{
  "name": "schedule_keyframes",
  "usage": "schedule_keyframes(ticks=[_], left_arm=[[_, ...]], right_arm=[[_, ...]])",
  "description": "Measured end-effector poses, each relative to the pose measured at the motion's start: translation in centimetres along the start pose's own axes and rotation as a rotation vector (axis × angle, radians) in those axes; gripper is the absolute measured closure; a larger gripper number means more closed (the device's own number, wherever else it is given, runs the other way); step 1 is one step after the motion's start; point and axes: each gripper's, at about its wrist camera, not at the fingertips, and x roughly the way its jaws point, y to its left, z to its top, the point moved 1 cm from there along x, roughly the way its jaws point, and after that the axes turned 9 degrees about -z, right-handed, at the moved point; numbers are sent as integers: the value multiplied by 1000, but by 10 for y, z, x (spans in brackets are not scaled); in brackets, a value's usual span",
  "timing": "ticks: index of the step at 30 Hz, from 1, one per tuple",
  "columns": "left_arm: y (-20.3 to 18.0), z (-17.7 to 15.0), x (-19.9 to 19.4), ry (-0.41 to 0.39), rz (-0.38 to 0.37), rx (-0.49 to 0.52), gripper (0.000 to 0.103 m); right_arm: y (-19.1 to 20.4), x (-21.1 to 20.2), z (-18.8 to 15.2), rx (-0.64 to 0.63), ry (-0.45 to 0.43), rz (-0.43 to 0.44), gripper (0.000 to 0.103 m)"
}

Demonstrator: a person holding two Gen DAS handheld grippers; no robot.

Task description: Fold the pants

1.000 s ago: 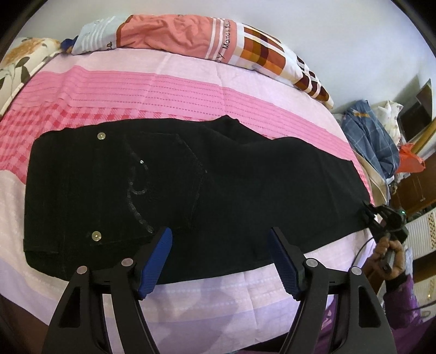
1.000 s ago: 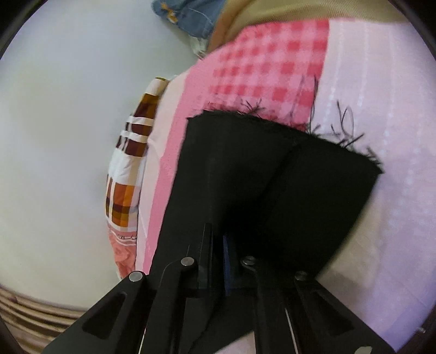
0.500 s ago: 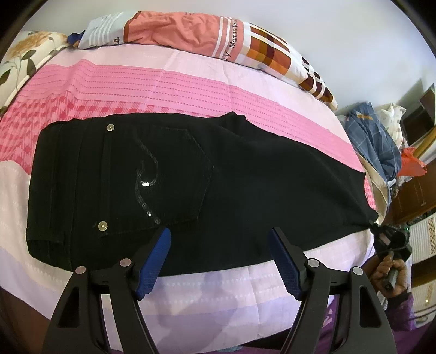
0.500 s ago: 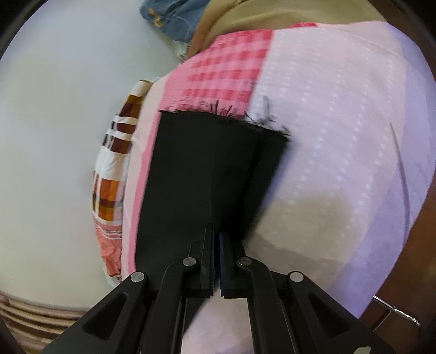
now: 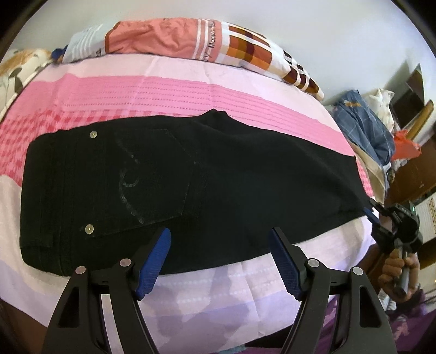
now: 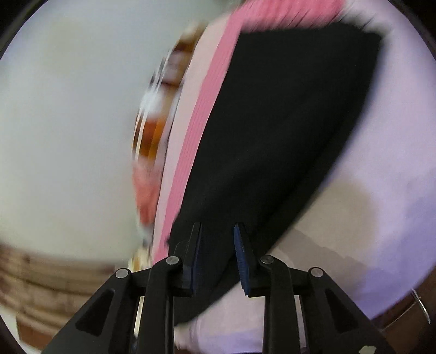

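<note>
Pink-and-lilac striped bedding covers the bed (image 5: 169, 89), which stands against a plain white wall. Black pants (image 5: 190, 185) lie flat across the middle of the bed, already folded in half lengthwise, waistband toward the left of the left wrist view and leg ends toward the right. A back pocket with a curled sequin pattern and two metal rivets (image 5: 89, 229) faces up near the waistband. A rolled quilt (image 5: 190, 40) in salmon, white and orange-brown checks lies along the far edge of the bed by the wall. To the right, beyond the bed, a heap of blue checked cloth (image 5: 365, 128) and an orange item sit near wooden furniture. The left tongs (image 5: 220, 258) hover over the near edge of the pants, blue pads spread wide, holding nothing. The right tongs (image 6: 218, 256) are at the leg end, gripped by the person's hand (image 5: 395, 272); in the right wrist view, which is blurred, the pads stand slightly apart with black fabric showing between and beyond them, and I cannot tell whether they touch the cloth. The frayed hem (image 6: 354, 24) shows at the top of that view.
</note>
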Motion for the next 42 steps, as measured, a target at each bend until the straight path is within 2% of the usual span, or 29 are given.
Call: schedule_keyframes(ticks=[4,8,12,14,16,17,18,19,24,28,31,33,34,35,36,38,42], left_arm=[[2,-3,-3,-10,1,8,29],[10,-7,-8,-25,8,-6,29],[21,-11,-6,-21,-13,-61,29],[24,-12,-5,-18,-24,-76,29],[25,-12,-4,-18,-28,-81,29],[24,-12,-4,-19,-29,-83,29],[25,-13,-4,-19,-34,-86,29],[25,-13,-4,-17,-36,-88,29],[26,-12,-8,-25,-23,-84,28],[31,-11,-15,-39,-4,-86,28],[38,-11,-11,-39,6,-102,28],[41,-10,-7,-24,8,-125,27],[41,-9,-7,-21,1,-138,28],[41,-9,-8,-22,-6,-144,27],[39,-8,-10,-30,-10,-140,28],[36,-6,-12,-32,2,-121,27],[29,-2,-13,-31,11,-91,27]], right_arm=[[-8,36,-15,51,97,-41,79],[-11,43,-18,63,96,-74,78],[-3,51,-18,61,81,-74,70],[5,56,-18,45,73,-75,60],[12,59,-19,25,57,-76,57],[14,62,-18,24,51,-70,61],[15,64,-18,21,52,-73,69],[16,67,-18,13,54,-89,96],[5,62,-26,37,85,-87,96],[19,40,-37,-26,77,-88,99],[-5,51,-34,28,98,-104,99],[-18,55,-33,67,120,-70,101],[-20,53,-33,75,124,-62,98],[-20,48,-31,77,120,-56,92],[-20,39,-28,74,101,-52,92],[-24,11,-15,72,27,-43,91],[-50,-61,31,83,-166,-115,91]])
